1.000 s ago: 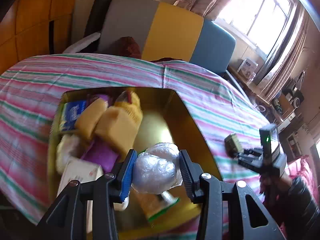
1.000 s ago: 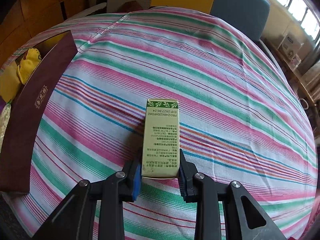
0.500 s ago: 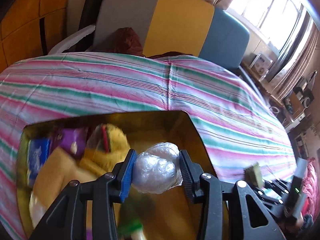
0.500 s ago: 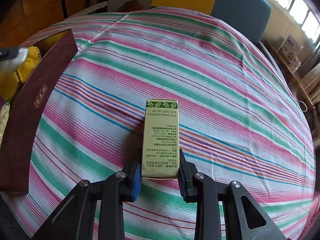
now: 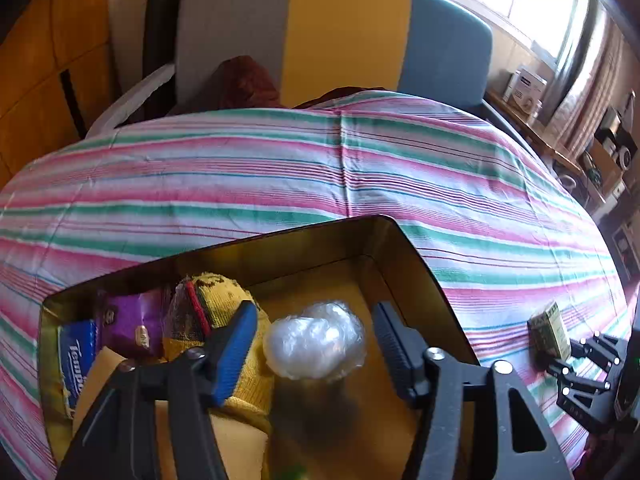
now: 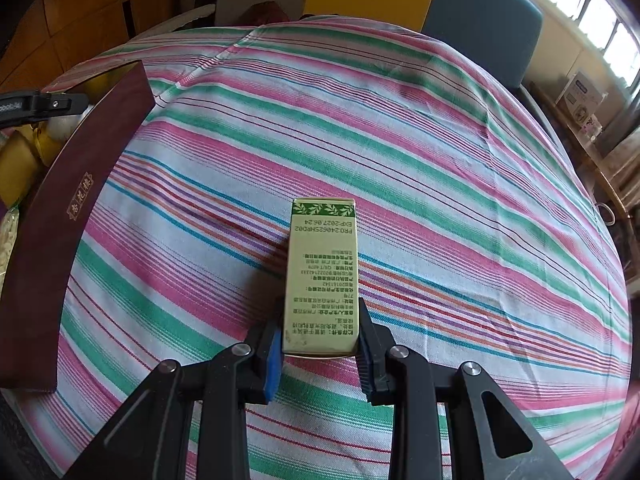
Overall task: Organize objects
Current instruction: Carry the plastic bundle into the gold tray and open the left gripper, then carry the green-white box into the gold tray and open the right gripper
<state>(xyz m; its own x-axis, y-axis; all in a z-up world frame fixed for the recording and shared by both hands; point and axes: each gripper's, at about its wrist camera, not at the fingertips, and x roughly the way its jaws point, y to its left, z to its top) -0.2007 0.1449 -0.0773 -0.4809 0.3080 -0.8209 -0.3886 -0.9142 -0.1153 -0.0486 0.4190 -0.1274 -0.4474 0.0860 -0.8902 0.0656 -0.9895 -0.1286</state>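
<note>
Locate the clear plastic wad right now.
In the left wrist view, the clear plastic wad sits between the just-opened fingers of the left gripper, touching neither, over the gold-lined box, right of the yellow knit item.

Blue tissue pack (image 5: 76,360) lettering cut short by the box wall (image 5: 47,364); box (image 6: 60,220) contents mostly hidden — lower floor blurred.

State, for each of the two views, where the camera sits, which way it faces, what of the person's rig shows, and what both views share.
Left wrist: behind the left tool, looking down into the box; jaws just opened, plastic ball loose between them.
Right wrist: behind the right tool, looking down over the cloth; shut on the carton.
Shared: box, cloth, carton, sofa, each other's tool.
</note>
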